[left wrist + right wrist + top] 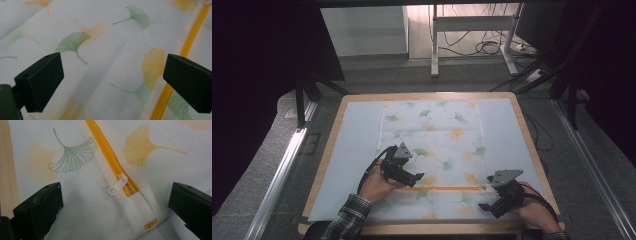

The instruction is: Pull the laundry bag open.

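A white mesh bag (432, 135) printed with green and orange ginkgo leaves lies flat on the table. An orange zipper (447, 188) runs across its near end. My left gripper (412, 177) hovers open over the zipper's left end, its jaws apart above the mesh (105, 57) with the zipper (190, 40) at the right. My right gripper (486, 205) is open at the zipper's right end. Its jaws straddle the white zipper pull (117, 185), which lies on the orange zipper (105, 147) near the white end tab (142, 207).
The bag rests on a pale sheet (352, 150) covering a wooden table (329, 145). The table's wood edge (6, 170) runs close beside the bag in the right gripper view. Beyond the table are a floor, cables (484, 47) and a white desk frame (434, 40).
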Demonstrator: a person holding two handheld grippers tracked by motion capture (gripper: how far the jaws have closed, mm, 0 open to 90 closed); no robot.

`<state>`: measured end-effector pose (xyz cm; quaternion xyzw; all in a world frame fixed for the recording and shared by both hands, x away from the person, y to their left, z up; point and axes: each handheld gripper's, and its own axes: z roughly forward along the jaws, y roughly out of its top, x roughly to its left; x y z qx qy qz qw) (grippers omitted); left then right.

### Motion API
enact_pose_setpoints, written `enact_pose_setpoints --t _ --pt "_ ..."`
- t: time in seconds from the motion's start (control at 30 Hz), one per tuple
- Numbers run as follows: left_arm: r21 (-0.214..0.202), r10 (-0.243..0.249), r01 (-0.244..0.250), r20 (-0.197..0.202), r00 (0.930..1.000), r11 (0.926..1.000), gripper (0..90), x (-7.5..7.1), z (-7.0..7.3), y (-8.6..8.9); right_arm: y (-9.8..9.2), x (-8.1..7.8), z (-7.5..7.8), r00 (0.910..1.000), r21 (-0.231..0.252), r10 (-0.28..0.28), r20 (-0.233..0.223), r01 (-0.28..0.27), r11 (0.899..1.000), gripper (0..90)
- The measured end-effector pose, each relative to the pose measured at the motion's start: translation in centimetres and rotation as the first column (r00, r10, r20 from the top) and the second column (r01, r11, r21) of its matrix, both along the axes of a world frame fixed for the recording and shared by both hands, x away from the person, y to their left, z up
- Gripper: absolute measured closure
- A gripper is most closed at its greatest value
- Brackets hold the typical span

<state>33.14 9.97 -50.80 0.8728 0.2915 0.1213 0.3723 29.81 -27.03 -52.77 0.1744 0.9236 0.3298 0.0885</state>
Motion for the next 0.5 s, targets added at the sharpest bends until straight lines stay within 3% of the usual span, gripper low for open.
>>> enact_pose_setpoints --t 0.27,0.5 --pt "-0.017 -0.083 0.083 -0.017 0.9964 0.9964 9.6 -0.4 0.1 -2.5 0.1 0.0 -0.1 0.9999 0.013 0.014 -0.007 -0.014 1.000 0.0" --pt "-0.001 -0.165 0.165 -0.034 0.9857 0.9863 19.8 -0.7 -0.1 -4.9 0.1 -0.1 -0.1 0.9998 0.003 0.016 -0.008 -0.016 1.000 0.0"
